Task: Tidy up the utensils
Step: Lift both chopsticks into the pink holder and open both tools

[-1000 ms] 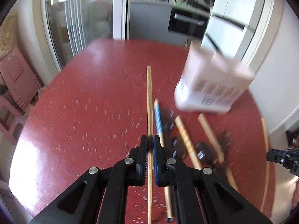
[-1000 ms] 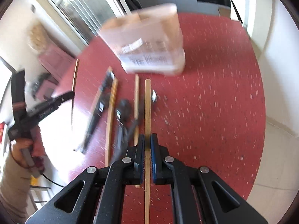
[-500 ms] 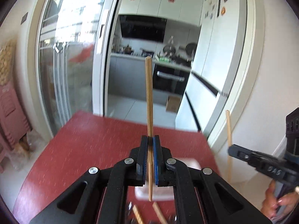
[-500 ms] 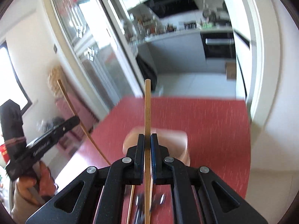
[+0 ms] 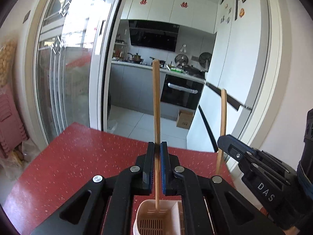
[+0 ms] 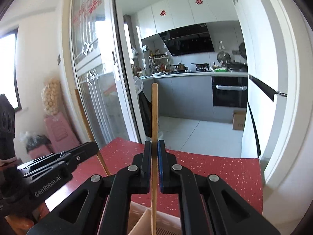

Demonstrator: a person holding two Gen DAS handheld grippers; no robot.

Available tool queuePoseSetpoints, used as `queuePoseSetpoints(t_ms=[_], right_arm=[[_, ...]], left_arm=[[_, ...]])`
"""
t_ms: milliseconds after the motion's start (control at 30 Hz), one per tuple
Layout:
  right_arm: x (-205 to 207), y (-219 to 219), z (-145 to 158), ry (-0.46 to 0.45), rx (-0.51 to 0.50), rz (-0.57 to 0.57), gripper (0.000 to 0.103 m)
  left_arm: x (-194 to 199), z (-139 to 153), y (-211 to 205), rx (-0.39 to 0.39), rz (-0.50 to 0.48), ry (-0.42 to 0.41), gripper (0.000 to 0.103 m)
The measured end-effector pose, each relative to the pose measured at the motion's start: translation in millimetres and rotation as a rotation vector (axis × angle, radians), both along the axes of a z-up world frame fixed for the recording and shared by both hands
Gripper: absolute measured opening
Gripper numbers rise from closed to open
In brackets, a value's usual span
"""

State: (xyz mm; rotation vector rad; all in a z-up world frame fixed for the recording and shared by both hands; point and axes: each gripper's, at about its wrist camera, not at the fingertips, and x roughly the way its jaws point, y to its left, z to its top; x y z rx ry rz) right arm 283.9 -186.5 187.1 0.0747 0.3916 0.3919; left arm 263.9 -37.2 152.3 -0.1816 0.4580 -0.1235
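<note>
My left gripper [image 5: 157, 146] is shut on a bamboo chopstick [image 5: 156, 101] and holds it upright, its lower tip just inside the left compartment of the pink utensil holder [image 5: 148, 213] below. My right gripper [image 6: 154, 145] is shut on a second bamboo chopstick [image 6: 154, 113], also upright, its lower end over the same holder [image 6: 140, 215]. The right gripper [image 5: 225, 143] with its chopstick [image 5: 223, 121] shows at the right of the left wrist view. The left gripper [image 6: 92, 146] with its chopstick [image 6: 86, 121] shows at the left of the right wrist view.
The holder stands on a red speckled round table [image 5: 78, 156]. Behind it are a sliding glass door [image 5: 64, 78], a kitchen with an oven [image 5: 182, 96], and a white fridge [image 5: 234, 78] at the right. Pink stools [image 5: 9, 117] stand at the far left.
Both grippers have lifted their chopsticks off the table and tilted them upright. They now stand over the utensil holder, with the other utensils out of view.
</note>
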Motion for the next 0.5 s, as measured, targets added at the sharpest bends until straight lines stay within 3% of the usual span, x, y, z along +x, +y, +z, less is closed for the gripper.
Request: queuePoseSetpoints(t_ms=[233, 500], right_arm=[[-10, 10, -44, -0.008, -0.103, 0.008, 0.006], [-11, 4, -69, 0.056, -0.102, 0.01, 0.006]], left_arm=[[4, -39, -10, 0.053, -0.008, 0.042, 0.035], [-7, -53, -19, 0.147, 0.005, 0.067, 0.036]])
